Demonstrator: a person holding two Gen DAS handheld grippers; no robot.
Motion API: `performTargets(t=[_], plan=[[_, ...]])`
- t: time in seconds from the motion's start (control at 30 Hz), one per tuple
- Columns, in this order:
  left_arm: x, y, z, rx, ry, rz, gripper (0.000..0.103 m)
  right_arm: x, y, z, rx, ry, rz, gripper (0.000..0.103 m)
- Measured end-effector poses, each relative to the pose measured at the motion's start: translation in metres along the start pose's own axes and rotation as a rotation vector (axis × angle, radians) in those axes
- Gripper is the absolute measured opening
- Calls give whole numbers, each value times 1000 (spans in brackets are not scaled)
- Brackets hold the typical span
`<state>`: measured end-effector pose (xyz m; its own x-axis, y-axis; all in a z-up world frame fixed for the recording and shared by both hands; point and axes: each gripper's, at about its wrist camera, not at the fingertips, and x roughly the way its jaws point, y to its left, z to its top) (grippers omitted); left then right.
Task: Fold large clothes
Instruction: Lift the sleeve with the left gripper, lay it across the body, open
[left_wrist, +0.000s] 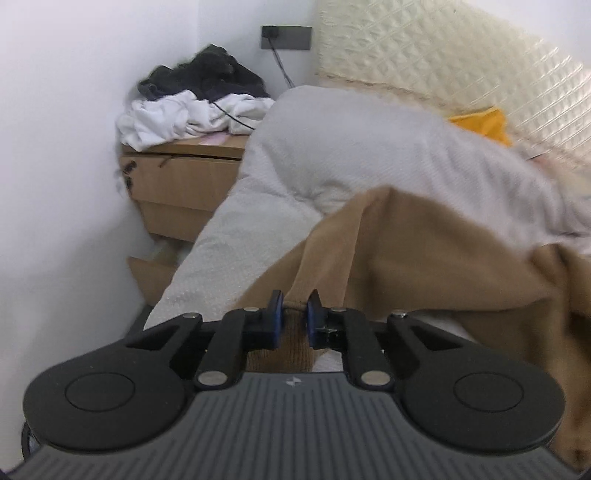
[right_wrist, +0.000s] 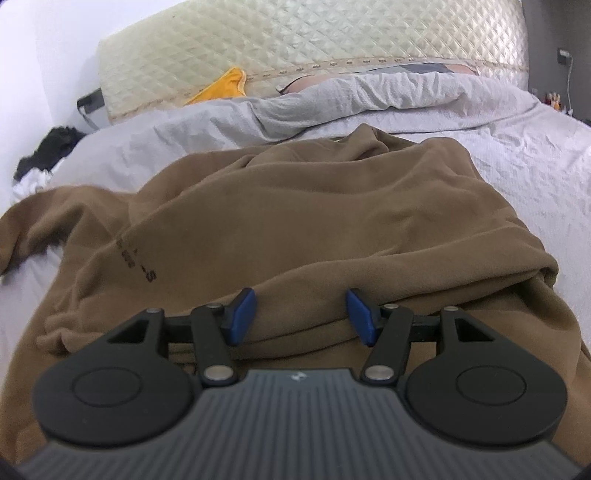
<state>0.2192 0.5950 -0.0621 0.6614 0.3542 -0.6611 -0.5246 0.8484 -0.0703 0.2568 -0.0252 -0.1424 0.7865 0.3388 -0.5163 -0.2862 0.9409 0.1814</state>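
1. Left gripper (left_wrist: 294, 308): jaws clenched on the ribbed cuff (left_wrist: 291, 341) of the brown sweatshirt (left_wrist: 424, 251). Cloth is pinched between the blue pads and the sleeve (left_wrist: 332, 240) climbs away from them, up and to the far right.
2. Right gripper (right_wrist: 300, 299): jaws released, about half spread, w/ nothing pinched. It sits over the near fold of the sweatshirt (right_wrist: 295, 206); can't tell if the pad tips touch the cloth.
3. Where it is: the sweatshirt lies rumpled on the bed (right_wrist: 517, 155), body spread from the near edge toward the pillows. One sleeve (right_wrist: 40, 218) trails off left.
4. Key relation: the held sleeve's long axis runs from the cuff at the left jaws up-right to the body, so the body lies to the right and beyond the left gripper. Left is the only one w/ a grip.
5. Body's long axis looks near-to-far. The printed text (right_wrist: 136, 258) runs roughly along that line. Which end is hem or collar, can't tell.
6. Judgement: next move prob carries the cuff rightward across the body, folding the sleeve in. The right gripper is placed to pin the near edge.
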Motion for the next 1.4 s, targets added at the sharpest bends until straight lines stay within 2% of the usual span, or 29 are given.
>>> performTargets(t=[0.17,0.33,0.47,0.63,0.8,1.0,1.27,1.4], plan=[[-80,-2,46,-83,2,-82,14,-11,-6,3,38,-15,39,58],[-165,-44,92,-129,-41,-157,14,-28,-12,6,46,-34,83,58],[-222,-102,116,-147,-49,-220,14,-43,-20,10,51,-60,126,58],[-275,-206,123,-85,-83,-255,14,-60,-35,16,104,-83,179,58],[-300,-313,102,-30,-101,-287,14,-83,-44,21,54,-125,194,58],[-303,-429,58,35,-81,-348,14,-97,-78,28,138,-108,228,58],[-254,-548,-30,147,-5,-468,14,-117,-130,36,204,-147,144,58],[-207,-588,-83,175,87,-520,14,-122,-150,42,246,-161,128,59]])
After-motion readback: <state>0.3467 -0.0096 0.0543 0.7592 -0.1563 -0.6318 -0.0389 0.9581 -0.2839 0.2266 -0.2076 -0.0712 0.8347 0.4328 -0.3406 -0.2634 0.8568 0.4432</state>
